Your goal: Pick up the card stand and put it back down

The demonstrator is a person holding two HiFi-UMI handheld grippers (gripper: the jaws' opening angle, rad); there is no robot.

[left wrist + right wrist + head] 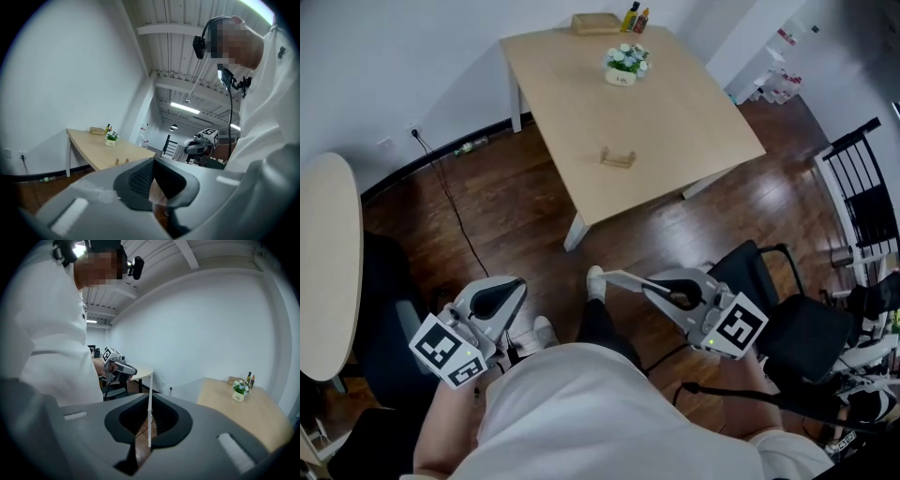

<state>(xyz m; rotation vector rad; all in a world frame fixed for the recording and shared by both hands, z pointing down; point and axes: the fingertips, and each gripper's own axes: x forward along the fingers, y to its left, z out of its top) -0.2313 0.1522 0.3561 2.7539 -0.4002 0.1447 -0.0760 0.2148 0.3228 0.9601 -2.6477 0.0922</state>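
The small wooden card stand (618, 157) stands upright near the front edge of the light wood table (675, 122); in the left gripper view the card stand (121, 161) shows small on the table (93, 145). Both grippers are held close to my body over the floor, well short of the table. My left gripper (504, 292) (153, 161) has its jaws together with nothing in them. My right gripper (661, 286) (150, 399) is shut and empty too. Each gripper shows in the other's view: the right gripper (204, 140), the left gripper (117, 364).
A potted flower (626, 64), a wooden box (595, 22) and two bottles (636, 17) stand at the table's far end. A round table (323, 262) is at my left, a black chair (787, 323) and a black rack (867, 187) at my right. A cable (455, 211) lies on the dark wood floor.
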